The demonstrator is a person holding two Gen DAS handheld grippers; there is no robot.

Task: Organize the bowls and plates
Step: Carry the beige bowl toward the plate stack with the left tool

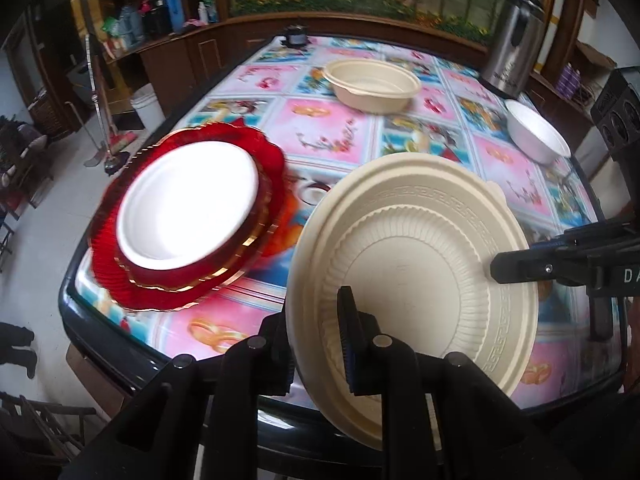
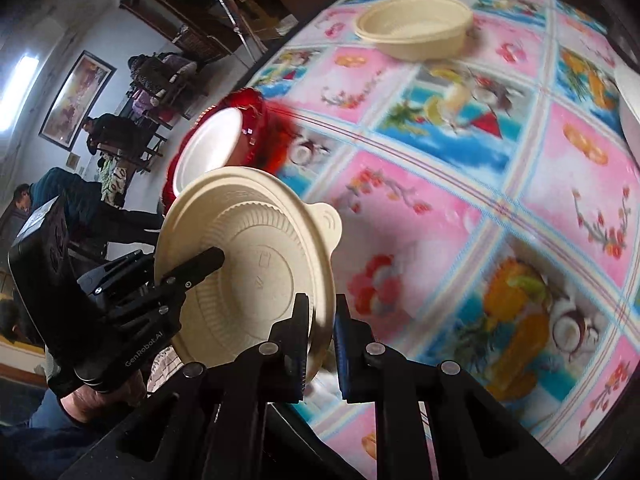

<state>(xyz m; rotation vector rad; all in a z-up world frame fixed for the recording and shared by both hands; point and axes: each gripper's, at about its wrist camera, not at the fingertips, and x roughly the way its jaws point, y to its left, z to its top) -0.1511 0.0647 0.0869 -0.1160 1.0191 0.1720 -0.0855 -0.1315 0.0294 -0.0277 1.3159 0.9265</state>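
Over the table, left wrist view: left gripper point(image 1: 320, 344) — clamped on the near rim of the tilted round cream plastic lid point(image 1: 412, 264).
Right gripper point(image 1: 504, 266): pinches its far edge.
Left of lid: white plate on red scalloped plates point(image 1: 188, 216).
Right wrist view: cream bowl point(image 2: 416, 26) — well beyond, on the floral tablecloth point(image 2: 480, 184).

A home dining room — patterned tablecloth point(image 1: 332, 136), wooden cabinets point(image 1: 168, 60), steel thermos point(image 1: 512, 40).

plate stack point(image 1: 188, 216) left of lid point(image 1: 412, 280), 2 bowls point(image 1: 372, 84) behind
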